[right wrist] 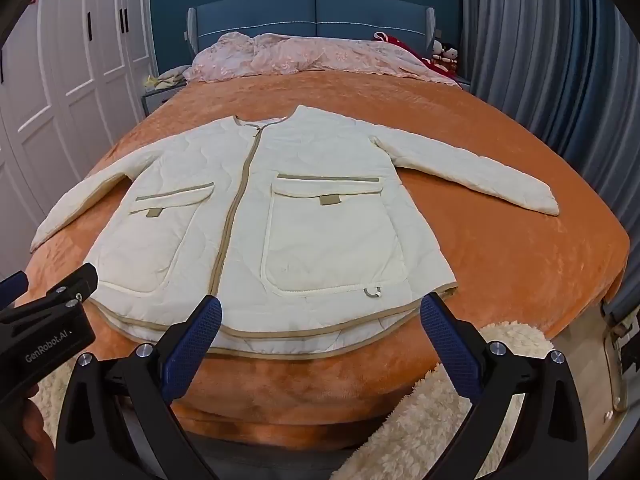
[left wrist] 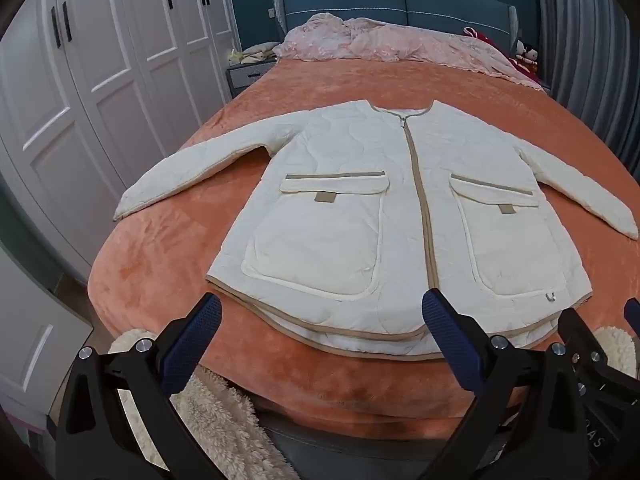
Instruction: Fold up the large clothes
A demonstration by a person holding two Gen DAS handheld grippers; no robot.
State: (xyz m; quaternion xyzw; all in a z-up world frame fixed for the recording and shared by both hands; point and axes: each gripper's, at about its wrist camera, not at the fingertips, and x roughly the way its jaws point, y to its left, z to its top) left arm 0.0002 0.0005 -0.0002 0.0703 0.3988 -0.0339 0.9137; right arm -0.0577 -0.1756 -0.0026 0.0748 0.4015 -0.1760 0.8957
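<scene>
A cream quilted jacket [left wrist: 360, 184] with tan trim, a zipped front and two flap pockets lies flat and face up on the orange bedspread [left wrist: 168, 248], sleeves spread out to both sides. It also shows in the right wrist view [right wrist: 312, 208]. My left gripper [left wrist: 322, 320] is open and empty, hovering just short of the hem's left half. My right gripper [right wrist: 320, 320] is open and empty, just short of the hem's right half. The right gripper's body shows at the edge of the left wrist view [left wrist: 588, 344], and the left gripper's body in the right wrist view [right wrist: 52, 304].
A crumpled pink quilt [left wrist: 392, 44] and a blue headboard [left wrist: 400, 4] are at the far end of the bed. White wardrobe doors [left wrist: 100, 64] stand to the left, grey curtains [right wrist: 540, 60] to the right. A fluffy cream rug [right wrist: 432, 420] lies below the bed's near edge.
</scene>
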